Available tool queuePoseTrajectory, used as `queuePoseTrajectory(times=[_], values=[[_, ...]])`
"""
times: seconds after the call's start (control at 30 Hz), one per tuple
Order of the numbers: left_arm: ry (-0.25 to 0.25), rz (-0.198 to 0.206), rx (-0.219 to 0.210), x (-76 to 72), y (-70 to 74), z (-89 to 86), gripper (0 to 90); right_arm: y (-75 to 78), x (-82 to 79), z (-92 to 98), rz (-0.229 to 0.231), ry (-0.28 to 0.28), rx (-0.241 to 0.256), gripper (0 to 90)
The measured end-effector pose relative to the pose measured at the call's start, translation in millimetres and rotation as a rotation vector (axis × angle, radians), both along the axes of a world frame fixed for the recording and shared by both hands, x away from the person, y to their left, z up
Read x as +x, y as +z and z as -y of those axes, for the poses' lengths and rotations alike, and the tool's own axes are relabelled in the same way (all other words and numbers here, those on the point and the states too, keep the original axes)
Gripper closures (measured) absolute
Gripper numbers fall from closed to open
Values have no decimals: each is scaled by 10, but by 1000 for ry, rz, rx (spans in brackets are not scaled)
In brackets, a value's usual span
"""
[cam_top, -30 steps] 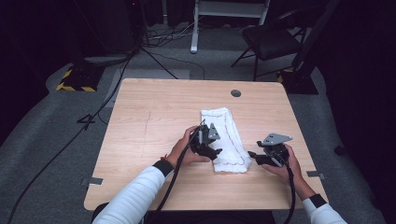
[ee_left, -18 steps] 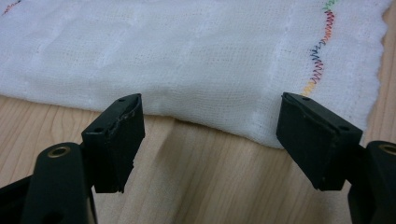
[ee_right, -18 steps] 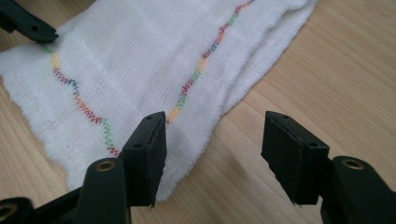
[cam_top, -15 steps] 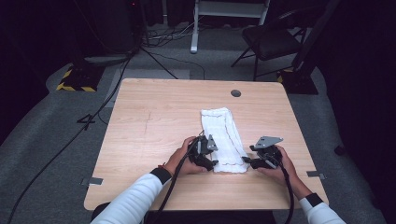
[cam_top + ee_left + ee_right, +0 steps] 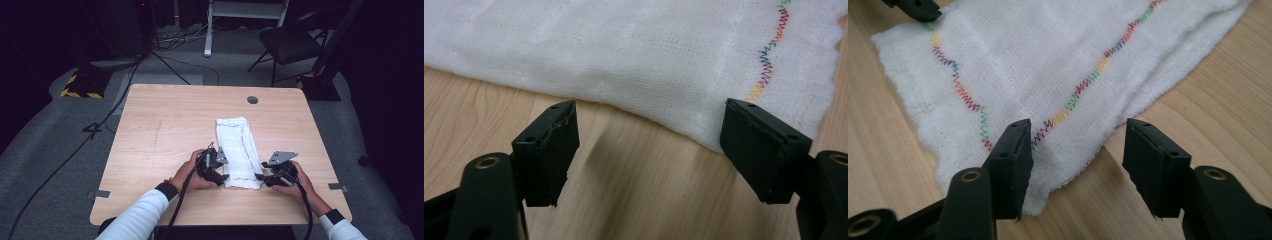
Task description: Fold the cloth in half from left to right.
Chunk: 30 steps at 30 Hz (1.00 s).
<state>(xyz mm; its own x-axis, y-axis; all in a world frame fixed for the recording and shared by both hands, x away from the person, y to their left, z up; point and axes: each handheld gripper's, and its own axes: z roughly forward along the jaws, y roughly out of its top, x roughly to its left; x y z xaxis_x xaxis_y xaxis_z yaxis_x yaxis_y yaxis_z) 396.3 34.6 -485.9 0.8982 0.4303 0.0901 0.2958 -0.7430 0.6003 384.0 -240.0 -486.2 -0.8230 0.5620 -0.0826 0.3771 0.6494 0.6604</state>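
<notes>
A white folded cloth [image 5: 237, 147] with zigzag rainbow stitching lies lengthwise on the wooden table [image 5: 165, 125]. My left gripper [image 5: 219, 174] is low at the cloth's near left corner. In the left gripper view its jaws [image 5: 651, 120] stand wide open, level with the cloth's edge [image 5: 634, 60] and holding nothing. My right gripper [image 5: 261, 178] is at the near right corner. In the right gripper view it is open [image 5: 1080, 137], with the cloth's corner [image 5: 1048, 90] lying between the fingers, ungripped. A tip of the left gripper [image 5: 915, 7] touches the far corner.
A round cable hole [image 5: 252, 99] is near the table's far edge. Beyond the table are a dark chair [image 5: 290, 45], a white stand leg [image 5: 207, 30] and cables on the grey floor [image 5: 100, 125]. Bare wood extends left of the cloth.
Both grippers have come toward the table's near edge and closed in on the cloth's near corners. The cloth itself has stayed in place.
</notes>
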Motion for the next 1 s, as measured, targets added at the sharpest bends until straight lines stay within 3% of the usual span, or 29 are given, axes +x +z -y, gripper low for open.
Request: queuePoseTrajectory(times=[0.23,0.4,0.57,0.73,0.8,0.9,0.97,1.0], values=[[9,-26,-6,-116,-3,-184,239,5,-135,-152,-14,54,-3,451],[18,-37,-14,-199,-3,-275,238,14,-188,-217,-23,86,-7,398],[17,-27,-14,-178,65,-327,239,88,-127,-144,-11,61,5,388],[58,10,-44,-18,181,-341,237,255,26,-30,49,-5,50,405],[69,31,-56,88,238,-330,235,299,139,-12,63,-32,67,412],[111,41,-89,292,302,-301,234,321,350,-36,90,-70,50,417],[131,62,-104,400,317,-281,234,321,470,-50,87,-90,63,418],[143,50,-130,470,321,-279,234,321,535,-59,84,-94,72,418]])
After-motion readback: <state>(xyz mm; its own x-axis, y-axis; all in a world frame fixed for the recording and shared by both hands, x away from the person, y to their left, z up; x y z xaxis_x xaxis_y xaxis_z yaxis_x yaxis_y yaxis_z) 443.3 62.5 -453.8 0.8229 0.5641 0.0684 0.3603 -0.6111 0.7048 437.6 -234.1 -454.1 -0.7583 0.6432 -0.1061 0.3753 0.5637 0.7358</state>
